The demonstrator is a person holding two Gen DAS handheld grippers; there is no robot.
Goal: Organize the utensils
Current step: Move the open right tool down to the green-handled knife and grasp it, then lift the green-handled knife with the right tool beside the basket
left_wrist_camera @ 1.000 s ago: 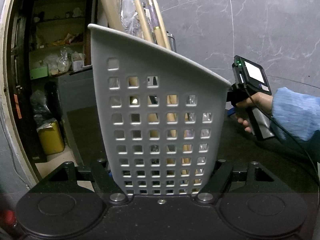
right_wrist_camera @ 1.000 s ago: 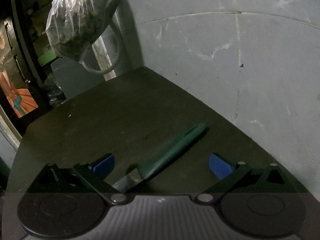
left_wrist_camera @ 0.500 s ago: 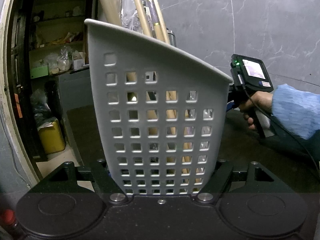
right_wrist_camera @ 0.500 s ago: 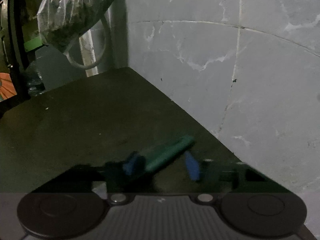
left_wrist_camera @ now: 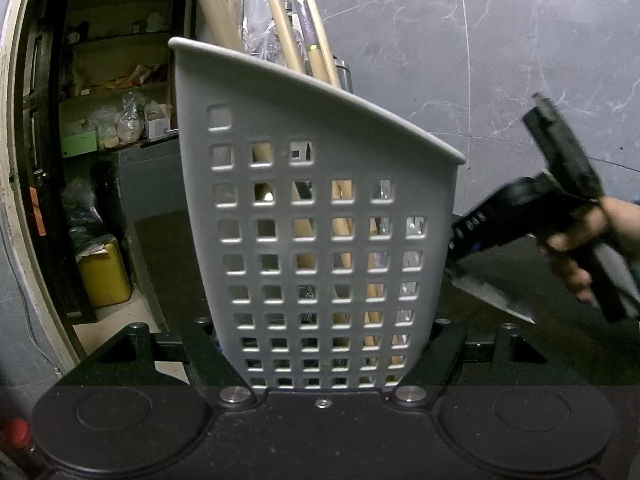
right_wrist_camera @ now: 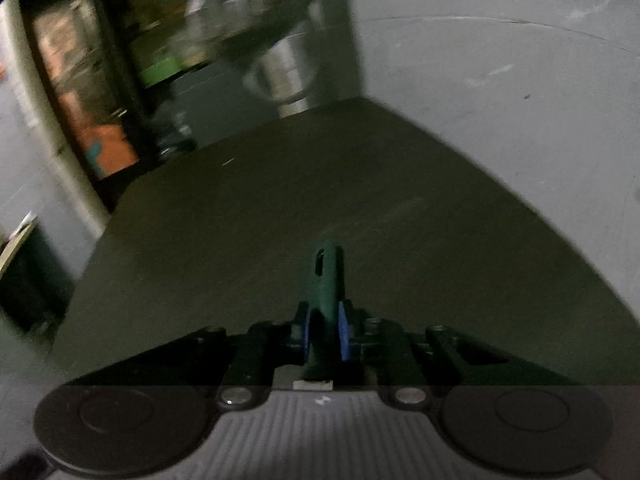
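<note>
Leftmost, the left hand-held gripper (left_wrist_camera: 320,376) is clamped on the base of the grey perforated utensil caddy (left_wrist_camera: 320,216), which stands tilted on the dark worktop (left_wrist_camera: 168,248) with wooden handles (left_wrist_camera: 298,32) poking out of its top; it looks like light, fairly stiff plastic, so a low grip steadies it. To its right, the right hand-held gripper (right_wrist_camera: 324,334) has just been closing and now pinches the green handle of the knife (right_wrist_camera: 326,280), the blade (left_wrist_camera: 494,296) hanging below, clear of the worktop. The knife is rigid, sharp and probably smooth-handled; holding it by the handle is the safe place.
</note>
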